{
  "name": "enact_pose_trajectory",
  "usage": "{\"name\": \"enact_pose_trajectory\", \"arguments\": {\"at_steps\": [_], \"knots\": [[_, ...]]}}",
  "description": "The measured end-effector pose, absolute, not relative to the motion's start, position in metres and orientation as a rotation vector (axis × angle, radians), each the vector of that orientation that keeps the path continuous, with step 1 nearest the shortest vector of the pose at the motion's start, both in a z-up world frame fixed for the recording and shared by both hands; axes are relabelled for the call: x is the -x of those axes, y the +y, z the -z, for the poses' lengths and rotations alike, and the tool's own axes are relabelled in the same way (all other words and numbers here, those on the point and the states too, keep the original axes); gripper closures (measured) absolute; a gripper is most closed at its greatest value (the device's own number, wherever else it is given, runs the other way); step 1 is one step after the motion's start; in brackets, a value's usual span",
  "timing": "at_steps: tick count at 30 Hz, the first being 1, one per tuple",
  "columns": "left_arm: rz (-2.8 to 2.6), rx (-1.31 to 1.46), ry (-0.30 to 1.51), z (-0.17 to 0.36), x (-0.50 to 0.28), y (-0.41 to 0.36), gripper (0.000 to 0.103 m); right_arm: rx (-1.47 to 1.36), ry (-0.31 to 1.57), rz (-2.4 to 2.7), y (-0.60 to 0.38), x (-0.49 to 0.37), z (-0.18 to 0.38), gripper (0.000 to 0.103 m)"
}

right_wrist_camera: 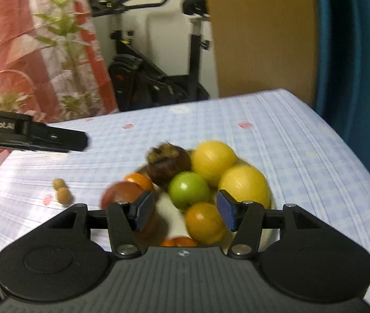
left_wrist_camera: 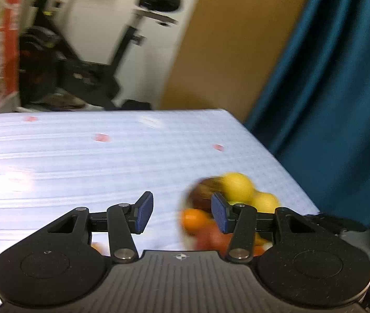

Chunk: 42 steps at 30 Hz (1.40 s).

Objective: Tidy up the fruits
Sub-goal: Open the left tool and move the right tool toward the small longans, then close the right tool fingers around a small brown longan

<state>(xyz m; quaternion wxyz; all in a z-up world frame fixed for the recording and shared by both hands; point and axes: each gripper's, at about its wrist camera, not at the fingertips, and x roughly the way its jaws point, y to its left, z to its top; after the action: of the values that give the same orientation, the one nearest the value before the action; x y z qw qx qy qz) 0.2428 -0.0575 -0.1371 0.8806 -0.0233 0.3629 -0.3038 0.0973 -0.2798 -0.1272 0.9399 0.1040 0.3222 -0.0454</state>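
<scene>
A white plate on the checked tablecloth holds a pile of fruit: two yellow lemons, a green apple, oranges, a red apple and a dark brown fruit. My right gripper is open and empty, just above the pile's near side. My left gripper is open and empty, left of the same pile, which is blurred there. The left gripper's body shows at the left of the right wrist view. Two small tan fruits lie loose on the cloth.
The table has a far edge and a right edge near a blue curtain. An exercise bike and a brown panel stand behind. A red patterned cloth hangs at the left.
</scene>
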Motion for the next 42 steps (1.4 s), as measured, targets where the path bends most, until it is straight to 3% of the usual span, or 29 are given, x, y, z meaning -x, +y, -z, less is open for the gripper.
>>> {"name": "enact_pose_trajectory", "arguments": {"at_steps": [11,25,31,33,42], "knots": [[0.414,0.071,0.71,0.124,-0.257,0.075,0.055,-0.151,0.638,-0.13,-0.198,-0.155,0.13,0.046],[0.419,0.066,0.715,0.169,-0.265,0.077,0.056,-0.007,0.69,-0.262,-0.122,-0.207,0.18,0.049],[0.454,0.01,0.705,0.178,-0.263,0.065,0.056,-0.048,0.724,-0.255,-0.122,-0.216,0.199,0.062],[0.473,0.007,0.707,0.181,-0.265,0.063,0.056,-0.056,0.721,-0.269,-0.124,-0.215,0.201,0.074],[0.543,0.012,0.782,0.208,-0.272,0.046,0.056,-0.153,0.644,-0.144,-0.149,-0.194,0.205,0.074]]}}
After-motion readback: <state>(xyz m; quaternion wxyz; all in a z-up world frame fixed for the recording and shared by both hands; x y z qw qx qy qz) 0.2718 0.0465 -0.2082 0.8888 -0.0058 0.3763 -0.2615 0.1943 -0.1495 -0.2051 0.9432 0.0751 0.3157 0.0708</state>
